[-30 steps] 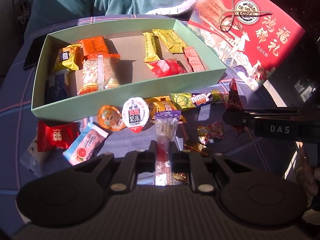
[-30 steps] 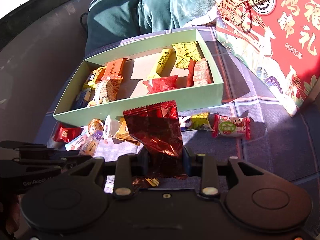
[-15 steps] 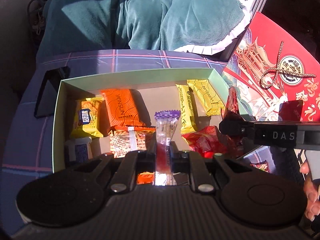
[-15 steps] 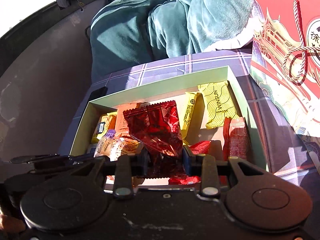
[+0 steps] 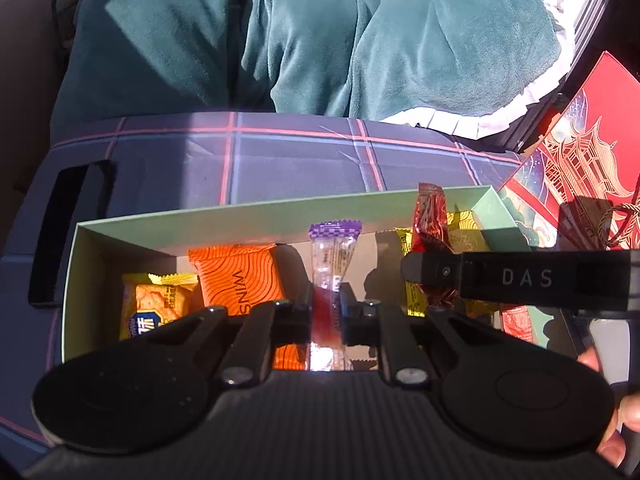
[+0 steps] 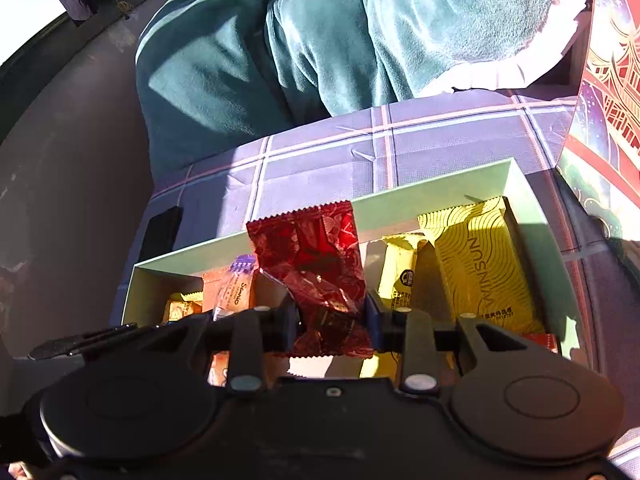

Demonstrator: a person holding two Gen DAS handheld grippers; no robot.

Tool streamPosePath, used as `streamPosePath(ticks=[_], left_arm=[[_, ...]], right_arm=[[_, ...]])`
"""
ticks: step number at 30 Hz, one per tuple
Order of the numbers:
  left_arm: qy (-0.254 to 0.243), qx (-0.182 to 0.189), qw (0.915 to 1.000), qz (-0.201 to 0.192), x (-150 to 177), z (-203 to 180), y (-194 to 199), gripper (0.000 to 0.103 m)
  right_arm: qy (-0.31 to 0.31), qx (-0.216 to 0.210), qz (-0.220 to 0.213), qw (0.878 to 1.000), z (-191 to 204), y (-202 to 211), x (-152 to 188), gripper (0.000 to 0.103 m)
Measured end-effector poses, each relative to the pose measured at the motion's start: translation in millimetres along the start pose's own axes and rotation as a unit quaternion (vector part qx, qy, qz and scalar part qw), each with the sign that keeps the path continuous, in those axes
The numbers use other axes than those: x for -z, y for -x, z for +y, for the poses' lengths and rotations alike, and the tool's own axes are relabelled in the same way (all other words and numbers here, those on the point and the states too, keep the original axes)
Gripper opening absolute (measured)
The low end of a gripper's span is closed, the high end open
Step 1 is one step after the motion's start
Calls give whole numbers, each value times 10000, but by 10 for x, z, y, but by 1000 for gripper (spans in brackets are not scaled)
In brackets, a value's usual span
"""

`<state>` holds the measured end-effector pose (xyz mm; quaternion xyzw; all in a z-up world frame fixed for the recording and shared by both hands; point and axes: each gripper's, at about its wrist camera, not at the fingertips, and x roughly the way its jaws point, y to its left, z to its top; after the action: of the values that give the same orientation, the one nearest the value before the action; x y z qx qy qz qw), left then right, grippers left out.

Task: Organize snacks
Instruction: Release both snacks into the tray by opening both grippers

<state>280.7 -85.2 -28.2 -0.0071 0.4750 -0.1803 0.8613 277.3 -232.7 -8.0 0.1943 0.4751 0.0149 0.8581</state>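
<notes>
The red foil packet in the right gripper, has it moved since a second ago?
Yes. The red foil packet, clamped in the right gripper, was short of the green box's near wall; now it is over the box interior.

Between our left jaws we see a clear stick sachet (image 5: pixel 334 264) with purple top; between our right jaws, a dark red foil packet (image 6: pixel 316 264). Beyond them, the box (image 6: pixel 400 196) is pale green.
</notes>
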Motion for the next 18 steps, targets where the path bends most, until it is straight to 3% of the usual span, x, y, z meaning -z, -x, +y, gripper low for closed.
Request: streamPosePath(ticks=[1,2,3,4,6,9,13,18], left_arm=[[29,-17,10000,-21,-15,14,-25,15],[59,-68,9999,-80,-23,24,-35,19],[82,-110,9998,-117,-23,35,-37,38],[100,-151,9998,-128,-19,38,-38,70],[101,-340,9990,-271,18,39,-7,91],[35,-427,9989,-200,57,15,23,94],[100,-384,9991,-149,155,14,130,102],[103,-322,9994,-83,325,-27,320,102]], right_arm=[[0,5,-18,10000,-2,-24,-22,37],[-11,-24,-30,10000,-9,-34,-34,51],[-52,-44,-47,10000,-22,-39,-47,76],[-76,1,-125,9999,-30,-2,-31,84],[-23,73,-286,9996,-32,56,-23,92],[7,133,-305,9994,-51,114,-9,102],[80,245,-348,9991,-64,252,71,103],[193,304,-311,9989,-61,455,251,103]])
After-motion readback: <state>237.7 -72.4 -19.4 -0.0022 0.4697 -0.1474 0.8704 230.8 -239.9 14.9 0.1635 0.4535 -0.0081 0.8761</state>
